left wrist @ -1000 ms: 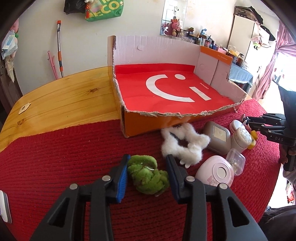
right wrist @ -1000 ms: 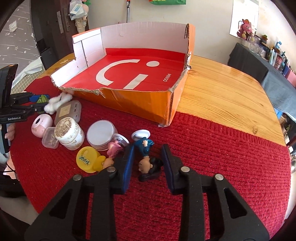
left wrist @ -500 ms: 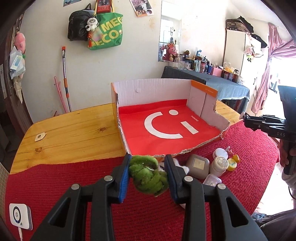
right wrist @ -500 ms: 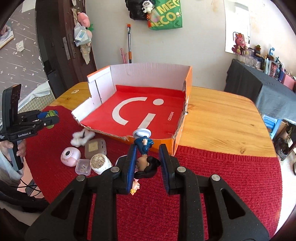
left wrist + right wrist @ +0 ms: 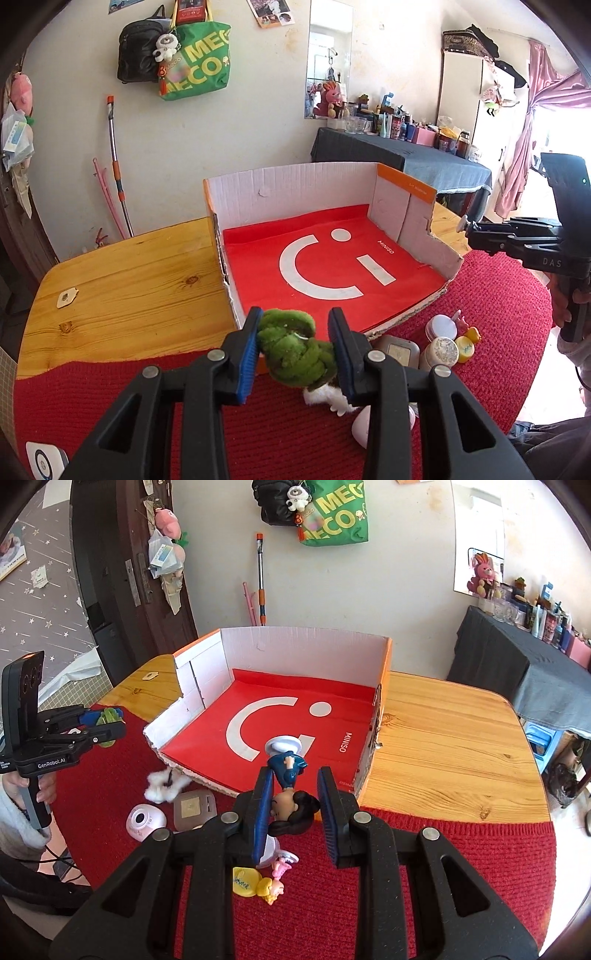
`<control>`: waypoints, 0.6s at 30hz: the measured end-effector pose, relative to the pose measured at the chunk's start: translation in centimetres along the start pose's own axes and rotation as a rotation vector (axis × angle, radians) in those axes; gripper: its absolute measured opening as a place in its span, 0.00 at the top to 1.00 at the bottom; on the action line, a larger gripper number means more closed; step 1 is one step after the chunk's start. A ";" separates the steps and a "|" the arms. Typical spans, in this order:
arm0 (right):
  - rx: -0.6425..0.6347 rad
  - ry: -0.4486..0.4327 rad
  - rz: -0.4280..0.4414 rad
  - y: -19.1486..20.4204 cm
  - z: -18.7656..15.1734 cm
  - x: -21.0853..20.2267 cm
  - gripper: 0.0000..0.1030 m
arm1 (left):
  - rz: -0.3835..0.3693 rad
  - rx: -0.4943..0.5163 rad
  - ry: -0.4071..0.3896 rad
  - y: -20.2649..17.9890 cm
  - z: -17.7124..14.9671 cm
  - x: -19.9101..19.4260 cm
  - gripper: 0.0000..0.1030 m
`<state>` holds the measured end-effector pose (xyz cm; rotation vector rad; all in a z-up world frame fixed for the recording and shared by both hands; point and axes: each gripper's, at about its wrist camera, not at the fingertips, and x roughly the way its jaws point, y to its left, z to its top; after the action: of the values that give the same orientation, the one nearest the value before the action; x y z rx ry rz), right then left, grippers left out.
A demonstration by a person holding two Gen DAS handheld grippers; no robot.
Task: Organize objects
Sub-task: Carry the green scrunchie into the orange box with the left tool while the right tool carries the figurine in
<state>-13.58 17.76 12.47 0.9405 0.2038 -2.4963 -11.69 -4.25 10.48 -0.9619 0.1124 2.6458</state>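
Note:
My left gripper (image 5: pixel 293 345) is shut on a green fuzzy scrunchie (image 5: pixel 293 350) and holds it in the air over the near left corner of the open cardboard box (image 5: pixel 295 192) with a red floor. My right gripper (image 5: pixel 293 812) is shut on a small doll figure (image 5: pixel 290 805) with black hair, blue clothes and a white base, held upside down above the box's near edge (image 5: pixel 258 638). The left gripper also shows in the right wrist view (image 5: pixel 99 723), and the right gripper in the left wrist view (image 5: pixel 480 230).
On the red knitted mat (image 5: pixel 424 849) in front of the box lie a white fluffy scrunchie (image 5: pixel 162 781), a pink round case (image 5: pixel 144 818), a taupe square case (image 5: pixel 192 806), a yellow toy (image 5: pixel 255 882) and small jars (image 5: pixel 441 349). Bare wooden tabletop (image 5: pixel 129 280) flanks the box.
Both grippers have risen from the mat with their objects and moved toward the box. The scrunchie and the doll have left the mat and hang in the air.

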 end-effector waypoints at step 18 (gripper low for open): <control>-0.131 0.361 -0.042 -0.5 2.2 12.1 0.77 | -0.059 0.188 0.297 0.3 1.9 10.4 0.64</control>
<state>-23.07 13.12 6.19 1.3348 0.4991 -2.2986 -20.48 -1.31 5.29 -1.2622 0.3875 2.3727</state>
